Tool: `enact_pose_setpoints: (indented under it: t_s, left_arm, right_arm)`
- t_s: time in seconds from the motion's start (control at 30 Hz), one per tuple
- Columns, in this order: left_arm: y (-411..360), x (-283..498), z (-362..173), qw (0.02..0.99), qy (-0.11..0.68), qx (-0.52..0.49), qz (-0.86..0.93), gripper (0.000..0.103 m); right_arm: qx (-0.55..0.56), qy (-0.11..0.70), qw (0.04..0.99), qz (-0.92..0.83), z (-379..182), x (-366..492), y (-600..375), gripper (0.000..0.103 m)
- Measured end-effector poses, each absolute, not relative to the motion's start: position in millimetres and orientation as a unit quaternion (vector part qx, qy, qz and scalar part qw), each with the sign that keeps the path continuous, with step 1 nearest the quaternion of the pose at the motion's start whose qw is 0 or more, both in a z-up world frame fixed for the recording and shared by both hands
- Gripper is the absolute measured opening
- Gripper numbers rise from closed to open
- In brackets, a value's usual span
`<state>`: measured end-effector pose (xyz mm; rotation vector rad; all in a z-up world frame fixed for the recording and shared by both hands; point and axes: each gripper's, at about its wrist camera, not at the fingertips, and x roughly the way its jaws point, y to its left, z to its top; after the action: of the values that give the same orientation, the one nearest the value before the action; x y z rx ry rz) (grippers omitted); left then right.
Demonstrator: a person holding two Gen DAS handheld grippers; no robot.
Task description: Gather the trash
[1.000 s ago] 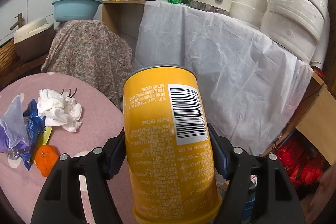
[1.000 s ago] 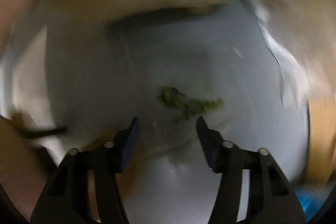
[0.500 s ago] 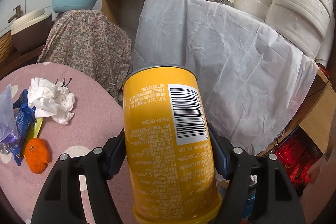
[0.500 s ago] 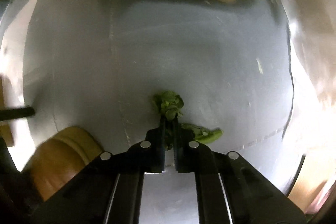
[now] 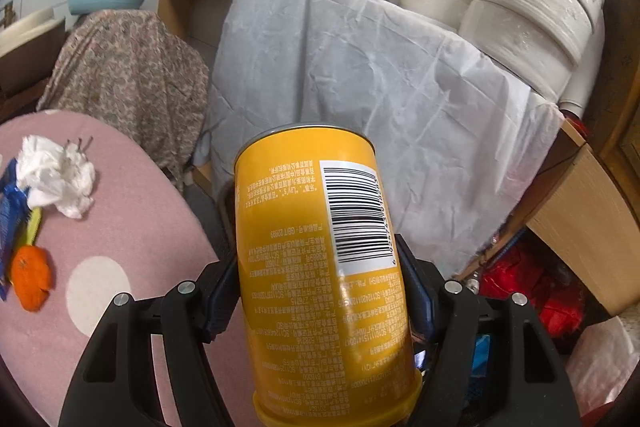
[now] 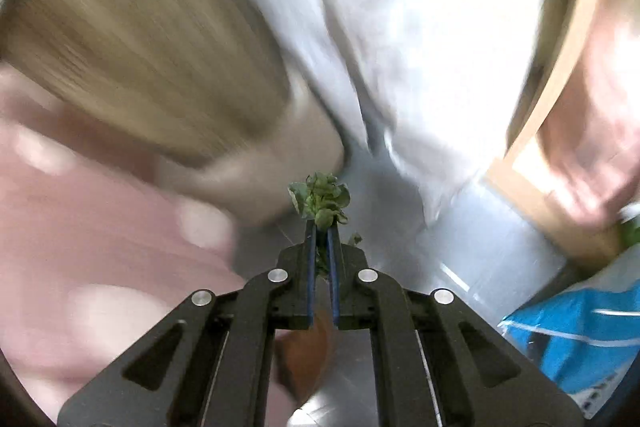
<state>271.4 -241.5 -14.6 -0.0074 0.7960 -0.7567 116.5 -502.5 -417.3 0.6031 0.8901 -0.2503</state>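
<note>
Left gripper [image 5: 320, 303]: jaws spread wide and clamped on both sides of a yellow can [image 5: 320, 275], which stands tilted between the pads, barcode facing the camera
Right gripper [image 6: 321, 239]: jaws nearly together, pinching a small clump of green leaves [image 6: 320, 201]; the leaves poke out past the fingertips; the surroundings are blurred
Pink table [image 5: 132, 239]: round top with pale dots, at the left of the left wrist view
Trash on the table: crumpled white tissue [image 5: 56, 175] near the far edge; orange peel [image 5: 30, 277] and a blue wrapper [image 5: 10, 211] at the left edge
</note>
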Motion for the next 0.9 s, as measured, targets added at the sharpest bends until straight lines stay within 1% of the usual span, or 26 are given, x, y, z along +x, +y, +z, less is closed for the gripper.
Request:
enact_pose_setpoints:
  t_s: [0.23, 0.33, 0.43, 0.5, 0.63, 0.77, 0.9]
  left_arm:
    - [-236.7, 262.9, -21.4, 0.849, 0.391, -0.012, -0.355, 0.069]
    - [-234.3, 262.7, -21.9, 0.851, 0.392, -0.011, -0.349, 0.069]
    - [-234.5, 267.0, -27.3, 0.849, 0.403, -0.013, -0.342, 0.069]
    - [-234.8, 269.9, -31.6, 0.848, 0.41, -0.017, -0.337, 0.069]
    - [-238.6, 276.0, -35.0, 0.851, 0.411, -0.009, -0.326, 0.069]
    - [-242.5, 285.6, -37.4, 0.849, 0.42, -0.017, -0.321, 0.069]
    - [-250.6, 289.9, -40.4, 0.85, 0.42, -0.007, -0.317, 0.069]
  right_arm:
    - [0.229, 0.313, 0.919, -0.077, -238.3, 106.1, -490.6, 0.006]
    - [0.197, 0.286, 0.937, -0.041, -184.1, 121.0, -472.8, 0.006]
    - [0.176, 0.267, 0.947, -0.01, -151.5, 144.7, -464.5, 0.006]
    - [0.168, 0.275, 0.947, 0.008, -140.7, 173.0, -458.5, 0.006]
    - [0.162, 0.303, 0.939, 0.019, -139.5, 226.2, -444.1, 0.006]
    - [0.165, 0.351, 0.922, 0.015, -164.2, 274.6, -445.6, 0.006]
    - [0.174, 0.379, 0.909, 0.016, -187.6, 302.6, -449.3, 0.006]
